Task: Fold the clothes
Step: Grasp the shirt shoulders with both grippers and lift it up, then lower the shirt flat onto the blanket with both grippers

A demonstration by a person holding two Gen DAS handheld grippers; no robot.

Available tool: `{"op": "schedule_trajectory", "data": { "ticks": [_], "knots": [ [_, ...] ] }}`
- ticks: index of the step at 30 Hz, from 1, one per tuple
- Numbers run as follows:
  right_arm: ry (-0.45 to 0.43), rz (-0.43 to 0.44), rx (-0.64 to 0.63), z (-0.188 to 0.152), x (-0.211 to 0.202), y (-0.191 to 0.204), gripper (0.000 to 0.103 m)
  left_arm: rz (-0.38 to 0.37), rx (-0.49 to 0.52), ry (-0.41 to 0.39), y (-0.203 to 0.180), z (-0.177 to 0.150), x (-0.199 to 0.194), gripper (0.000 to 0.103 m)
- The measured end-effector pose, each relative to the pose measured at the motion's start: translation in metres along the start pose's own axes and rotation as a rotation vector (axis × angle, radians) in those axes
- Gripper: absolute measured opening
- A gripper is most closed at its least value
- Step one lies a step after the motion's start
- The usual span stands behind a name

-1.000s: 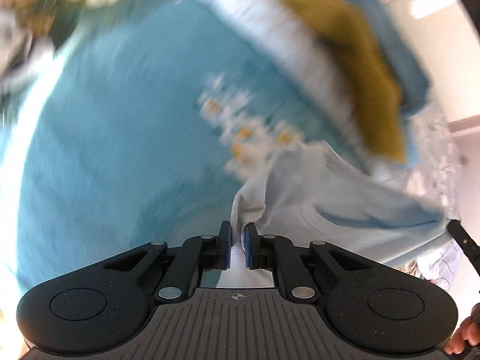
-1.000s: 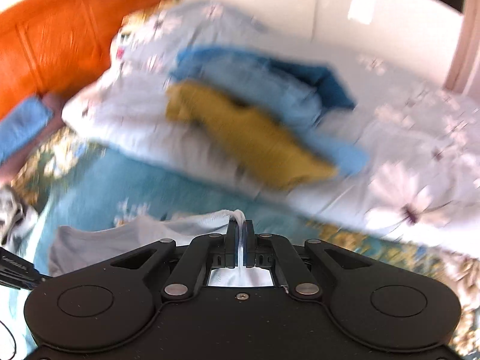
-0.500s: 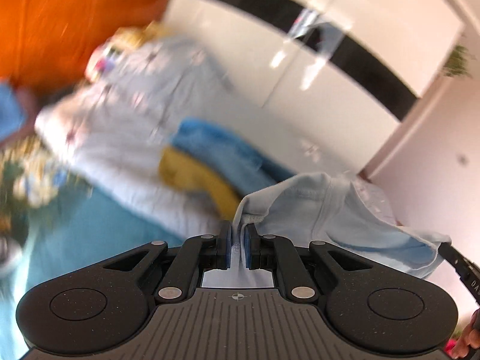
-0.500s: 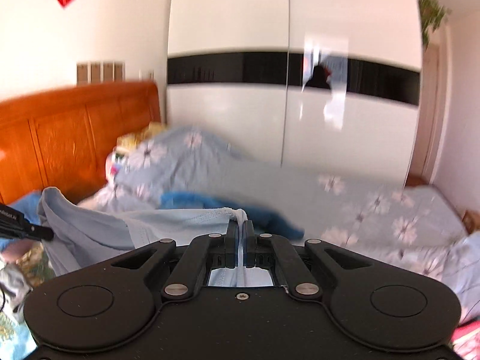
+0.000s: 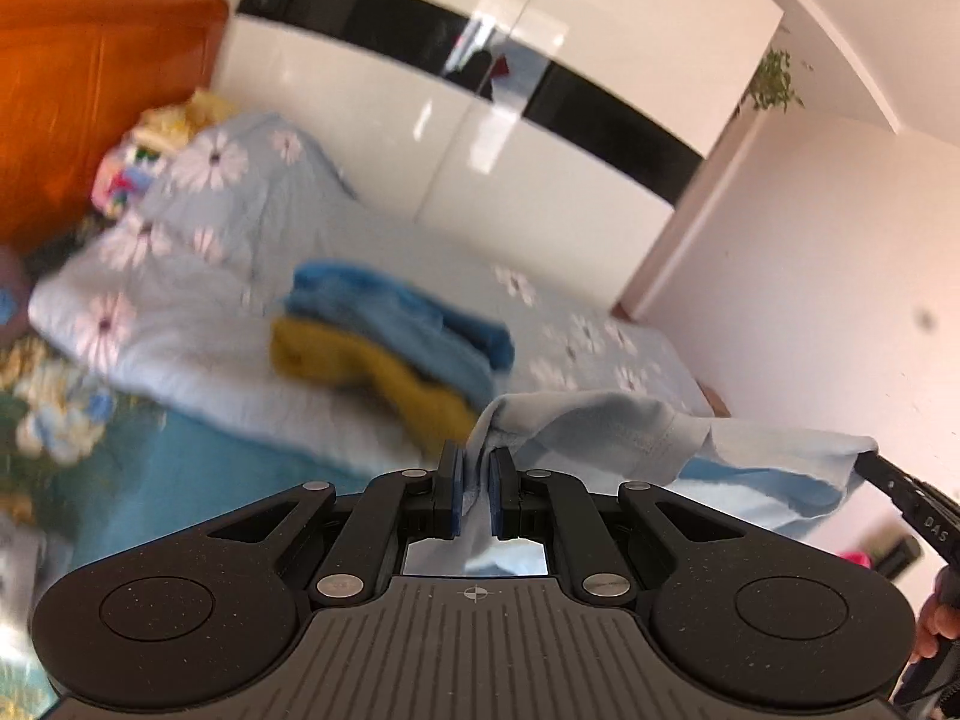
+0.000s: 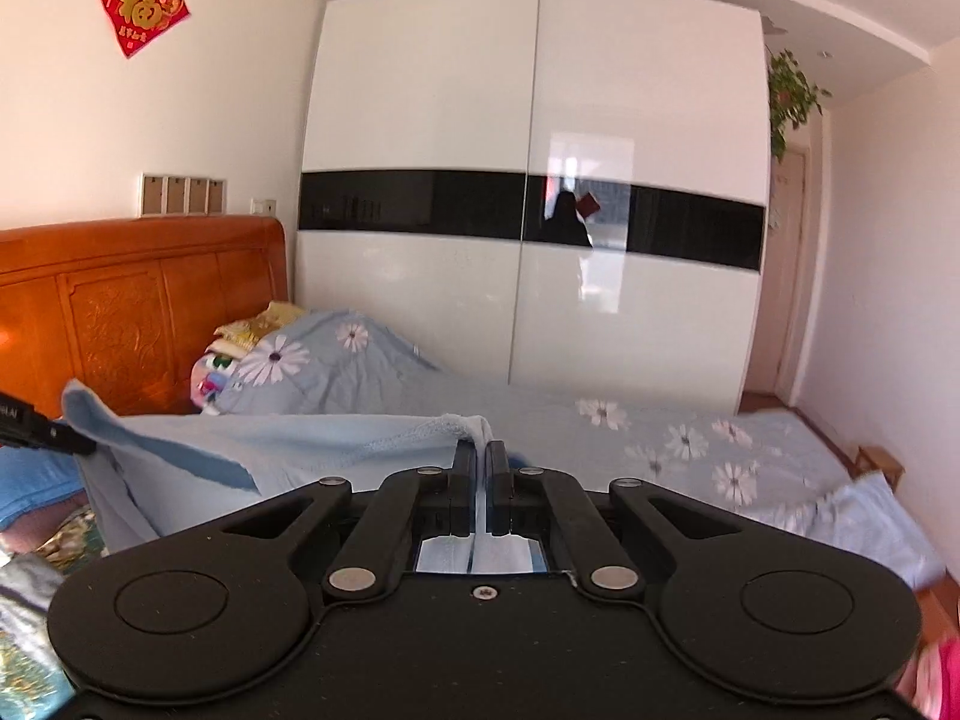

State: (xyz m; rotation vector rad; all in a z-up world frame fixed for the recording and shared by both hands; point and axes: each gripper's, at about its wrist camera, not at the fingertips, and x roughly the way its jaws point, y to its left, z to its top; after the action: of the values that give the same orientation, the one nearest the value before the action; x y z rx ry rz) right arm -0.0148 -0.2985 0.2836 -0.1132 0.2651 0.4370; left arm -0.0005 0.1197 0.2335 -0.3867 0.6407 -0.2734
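Pale blue knit garment point(image 6: 288, 450), soft cotton-like jersey with a stitched hem and a ribbed white edge, hung slack in the air between two tools above the bed. Left gripper point(image 5: 474, 483), matt black plastic with blue pads, clenched on a bunched fold of the garment; cloth runs down between its jaws. Right gripper point(image 6: 480, 468), same black make, clamped tight on the garment's ribbed edge, a thin strip of cloth pinched in the closed jaws. Each tool's tip shows at the other view's edge, gripping the garment's far corner. Beyond the cloth: pale grey-blue quilt printed with white daisies point(image 6: 690, 438), rumpled in a mound near the headboard; folded mustard-yellow knit garment point(image 5: 372, 372) lying on the quilt with a folded blue garment point(image 5: 396, 312) stacked on it; teal floral bedsheet point(image 5: 180, 462), blurred. Carved orange wooden headboard point(image 6: 132, 312) at the left. Glossy white sliding wardrobe with a black glass band point(image 6: 528, 210) behind the bed. Red diamond paper wall decoration with gold character point(image 6: 144, 0). Trailing green plant point(image 6: 795, 96) beside the wardrobe top. The held garment hides part of the bed in both views.
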Motion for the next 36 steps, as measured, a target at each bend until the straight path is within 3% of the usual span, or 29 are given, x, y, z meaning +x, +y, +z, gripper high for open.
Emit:
{"op": "schedule_trajectory", "data": {
  "ticks": [4,8,11,16,24,30,36],
  "knots": [
    [0.056,-0.007,0.052,-0.031,-0.036,0.023,0.002,-0.033,0.001,0.06,0.023,-0.027,-0.032,0.006],
    [0.093,-0.027,0.057,-0.036,-0.055,0.032,0.002,-0.07,0.059,0.073,0.031,-0.018,-0.047,0.006],
    [0.127,-0.048,0.05,-0.037,-0.042,0.028,0.002,-0.066,0.064,0.077,0.032,-0.011,-0.03,0.006],
    [0.259,-0.042,0.069,-0.064,0.024,0.012,0.002,0.026,0.013,0.173,0.036,-0.022,0.046,0.006],
    [0.537,0.023,0.087,-0.156,0.164,-0.014,0.002,0.279,-0.036,0.413,0.062,-0.066,0.194,0.003],
    [0.684,0.096,0.105,-0.205,0.256,-0.037,0.002,0.417,-0.062,0.488,0.081,-0.067,0.275,0.004],
    [0.803,0.112,0.114,-0.245,0.331,-0.058,0.002,0.473,-0.109,0.582,0.091,-0.086,0.335,0.004]
  ]
}}
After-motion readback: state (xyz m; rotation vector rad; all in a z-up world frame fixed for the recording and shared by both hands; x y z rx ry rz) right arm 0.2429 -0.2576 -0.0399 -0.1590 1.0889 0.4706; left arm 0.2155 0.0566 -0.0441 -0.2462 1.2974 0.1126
